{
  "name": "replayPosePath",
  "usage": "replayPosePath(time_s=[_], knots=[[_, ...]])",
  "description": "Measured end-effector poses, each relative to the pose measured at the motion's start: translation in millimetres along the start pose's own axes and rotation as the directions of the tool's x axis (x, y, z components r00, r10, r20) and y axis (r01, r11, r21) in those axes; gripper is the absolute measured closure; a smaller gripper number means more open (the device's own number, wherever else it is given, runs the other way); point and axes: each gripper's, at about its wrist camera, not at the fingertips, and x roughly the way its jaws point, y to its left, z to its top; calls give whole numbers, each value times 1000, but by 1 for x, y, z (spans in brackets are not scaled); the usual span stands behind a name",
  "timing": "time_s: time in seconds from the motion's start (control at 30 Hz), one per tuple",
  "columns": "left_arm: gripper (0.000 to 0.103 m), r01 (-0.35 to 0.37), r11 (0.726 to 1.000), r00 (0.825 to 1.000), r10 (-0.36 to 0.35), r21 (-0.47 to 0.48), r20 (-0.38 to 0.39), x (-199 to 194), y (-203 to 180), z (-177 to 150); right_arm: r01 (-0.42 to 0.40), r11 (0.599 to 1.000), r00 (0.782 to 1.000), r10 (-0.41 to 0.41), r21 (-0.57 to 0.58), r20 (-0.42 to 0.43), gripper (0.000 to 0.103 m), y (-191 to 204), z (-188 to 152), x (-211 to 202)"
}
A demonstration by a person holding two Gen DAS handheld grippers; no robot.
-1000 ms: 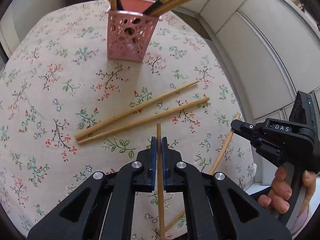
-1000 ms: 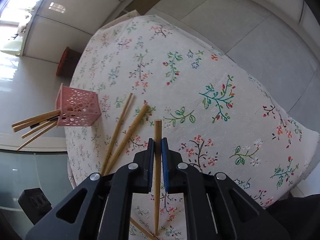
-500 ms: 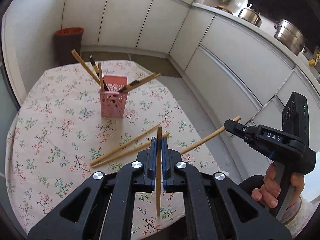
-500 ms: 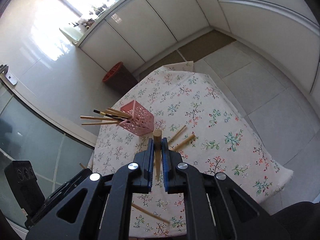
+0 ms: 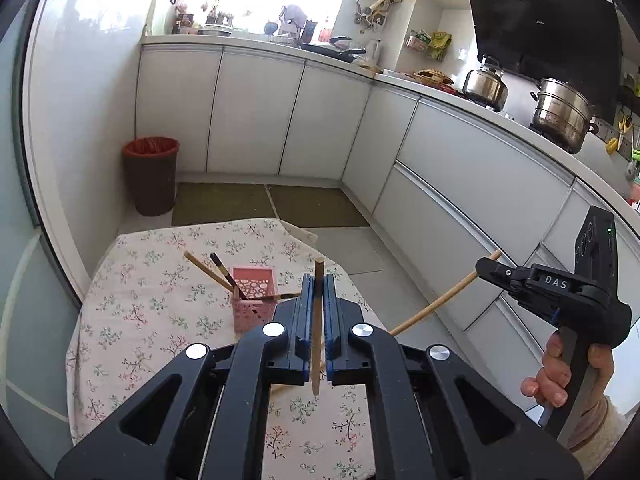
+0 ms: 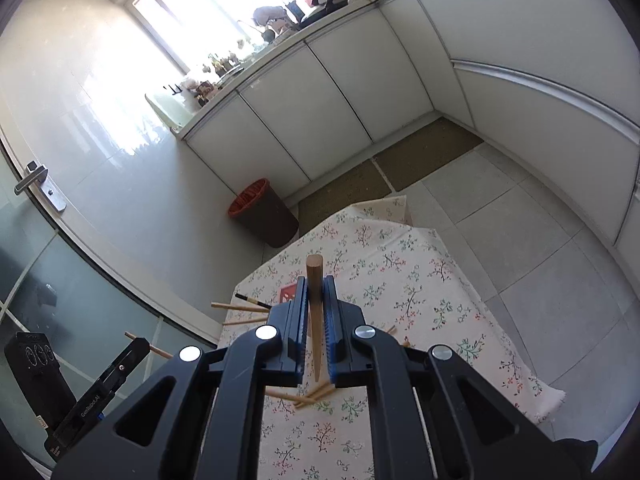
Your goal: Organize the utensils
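While held high over floral-cloth table (image 5: 132,300), left gripper (image 5: 318,280) clenched on thin bamboo chopstick (image 5: 317,332), stick upright between blue pads. Pink perforated plastic holder (image 5: 254,302) at 11 o'clock from tips, w/ several chopsticks leaning out. Right gripper (image 5: 486,266) at 3 o'clock, clamped on 2nd bamboo chopstick (image 5: 440,302), hand (image 5: 568,376) on grip.

Right wrist view: right gripper (image 6: 316,282) pinching tapered wooden chopstick (image 6: 315,320). Loose bamboo sticks (image 6: 314,396) on cloth below jaws. Left gripper (image 6: 134,346) at 9 o'clock, stick poking thru.
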Motion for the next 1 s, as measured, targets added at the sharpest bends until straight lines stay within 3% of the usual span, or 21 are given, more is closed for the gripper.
replayPosePath(time_s=[0.27,0.5,0.83,0.97,1.0], knots=[[99,-58,998,995,57,17,78,-2,11,40,16,999,997,-13,-39,80,95,13,42,-4],[99,-112,994,984,112,-1,136,29,26,75,15,996,992,-4,-86,129,95,36,83,19],[99,-160,986,981,163,-39,104,112,66,81,13,973,995,9,-231,96,95,79,95,99],[97,-142,988,989,144,-54,35,138,80,69,2,961,999,13,-277,52,95,89,85,132],[91,-141,988,990,142,-55,20,140,82,65,-1,958,999,13,-288,38,95,91,82,140]])
